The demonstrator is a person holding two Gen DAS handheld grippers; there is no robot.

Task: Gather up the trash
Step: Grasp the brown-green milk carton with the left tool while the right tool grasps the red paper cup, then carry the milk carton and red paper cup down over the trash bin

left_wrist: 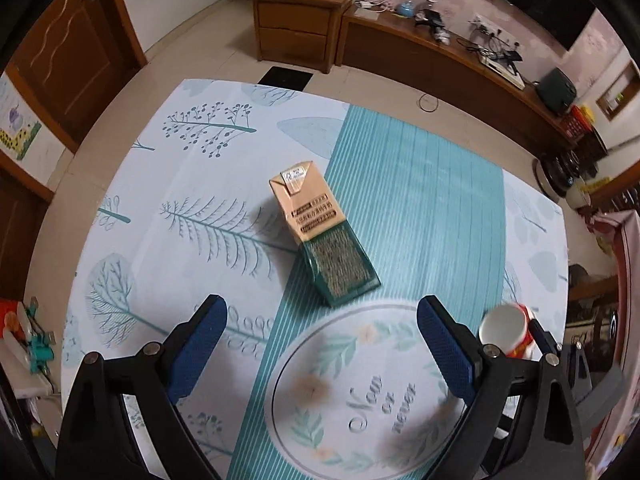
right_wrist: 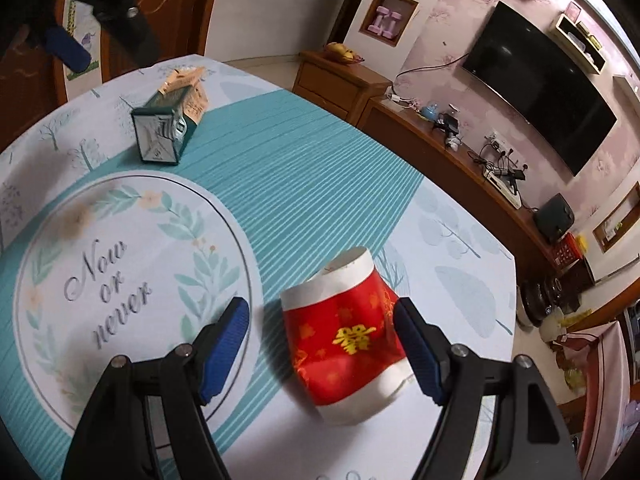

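Claws both gape: right claw (right_wrist: 322,344) should centre before clenching the tipped paper cup (right_wrist: 347,338); left claw (left_wrist: 322,344) faces the drink carton (left_wrist: 320,236).

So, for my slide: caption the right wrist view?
Open right gripper straddling a tipped red paper cup on the tablecloth.
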